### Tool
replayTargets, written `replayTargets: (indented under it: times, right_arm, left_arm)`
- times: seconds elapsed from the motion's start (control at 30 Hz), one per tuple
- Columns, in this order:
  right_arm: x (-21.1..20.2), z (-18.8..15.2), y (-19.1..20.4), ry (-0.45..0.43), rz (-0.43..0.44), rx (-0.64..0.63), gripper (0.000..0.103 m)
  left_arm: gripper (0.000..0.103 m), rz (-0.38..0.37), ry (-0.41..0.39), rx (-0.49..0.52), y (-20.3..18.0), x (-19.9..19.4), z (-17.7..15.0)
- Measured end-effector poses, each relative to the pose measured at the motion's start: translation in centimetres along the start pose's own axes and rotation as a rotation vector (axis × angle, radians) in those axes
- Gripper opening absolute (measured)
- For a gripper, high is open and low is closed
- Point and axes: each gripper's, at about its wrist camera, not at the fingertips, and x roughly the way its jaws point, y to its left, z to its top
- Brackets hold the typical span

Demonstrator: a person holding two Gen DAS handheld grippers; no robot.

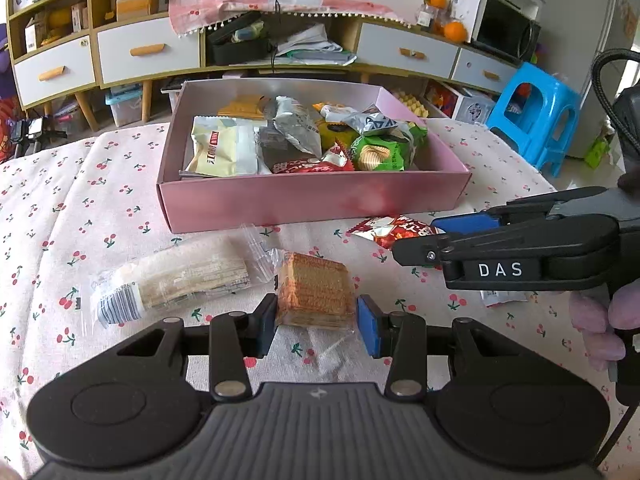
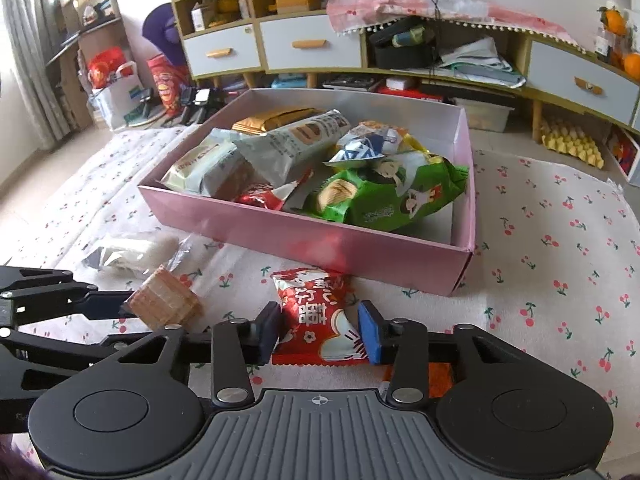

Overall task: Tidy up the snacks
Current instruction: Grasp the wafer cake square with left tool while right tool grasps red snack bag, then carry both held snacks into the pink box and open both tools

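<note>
- The left gripper [image 1: 316, 322] is clenched on a square brown wafer block in clear plastic wrap [image 1: 314, 294]; both pads press its sides. It grasps the flat sides, probably because the block is stiff there and will not slip.
- The right gripper [image 2: 320, 334] has its jaws around a red foil snack packet with white print [image 2: 316, 316], and the pads touch its two edges, so I judge it is grasped. The soft packet bends a little between them.
- Both snacks are on the white cloth with red cherry print [image 1: 80, 216], at about 6 o'clock from the open pink cardboard box [image 1: 312, 200], just beside its near wall.
- The box is probably where the loose snacks should go; it stands open at 12 o'clock from both grippers.
- Count outside the box: three snacks clearly seen, namely the wafer block, the red packet, and one long pale wafer pack in clear wrap [image 1: 172, 280] at 9 o'clock from the block.
- Inside the box I count about eight packets; some overlap, so the number is not sure.
</note>
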Motion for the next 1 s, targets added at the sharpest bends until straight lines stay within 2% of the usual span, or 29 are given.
replayTargets:
  times: [0.2, 0.5, 0.67, 1.0]
  right_arm:
    - [-0.3, -0.2, 0.0, 0.033, 0.025, -0.009, 0.03]
    - [-1.3, -0.5, 0.0, 0.07, 0.052, 0.008, 0.028]
    - [-2.8, -0.3, -0.1, 0.043, 0.079, 0.033, 0.028]
    - [-4.9, 0.8, -1.1, -0.03, 0.077, 0.099, 0.028]
  left_arm:
    - [0.039, -0.007, 0.005, 0.007, 0.1, -0.1, 0.0]
    - [0.039, -0.018, -0.008, 0.008, 0.2, -0.8, 0.2]
    - [0.039, -0.033, -0.036, 0.004, 0.3, -1.7, 0.6]
    - [0.039, -0.041, -0.076, -0.044, 0.4, -2.7, 1.7]
